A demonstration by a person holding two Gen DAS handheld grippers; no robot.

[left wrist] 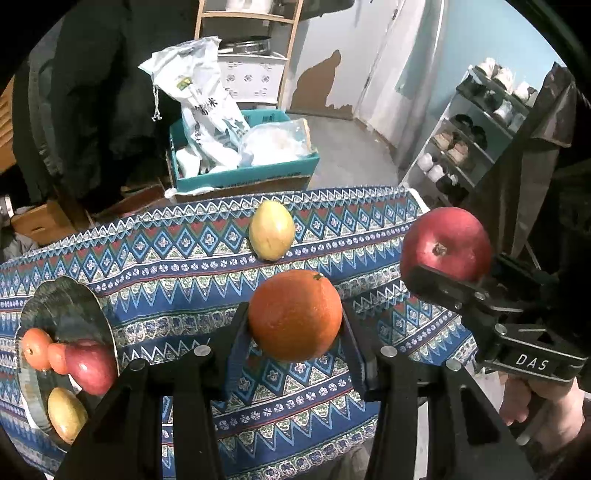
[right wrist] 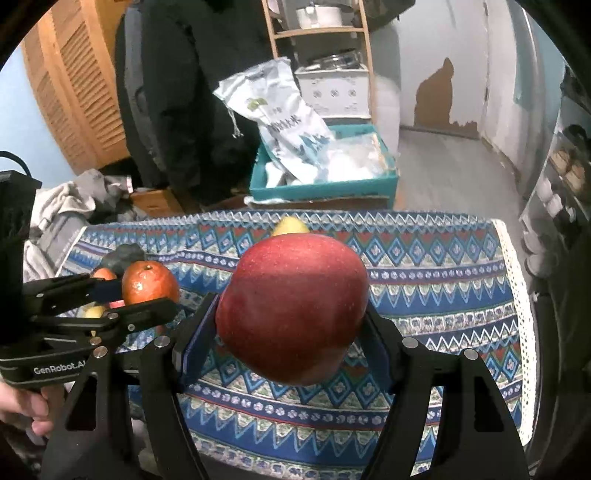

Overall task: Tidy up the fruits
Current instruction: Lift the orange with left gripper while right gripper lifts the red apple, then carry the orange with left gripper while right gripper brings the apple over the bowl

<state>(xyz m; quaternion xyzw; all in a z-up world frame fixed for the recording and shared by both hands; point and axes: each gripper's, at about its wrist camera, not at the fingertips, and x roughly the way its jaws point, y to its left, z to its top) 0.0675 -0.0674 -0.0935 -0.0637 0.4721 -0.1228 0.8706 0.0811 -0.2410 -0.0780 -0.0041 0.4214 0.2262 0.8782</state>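
Yellow fruit (left wrist: 272,229) upright on tablecloth (left wrist: 184,266) (pointed end up).

peeling wall (left wrist: 317,85), wooden shelf (left wrist: 207,22), perhaps shoe rack (left wrist: 476,129).

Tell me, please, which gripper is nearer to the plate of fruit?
Left. The left gripper, shut on an orange, is beside the plate; the right gripper, holding an apple, is farther off, beyond it.
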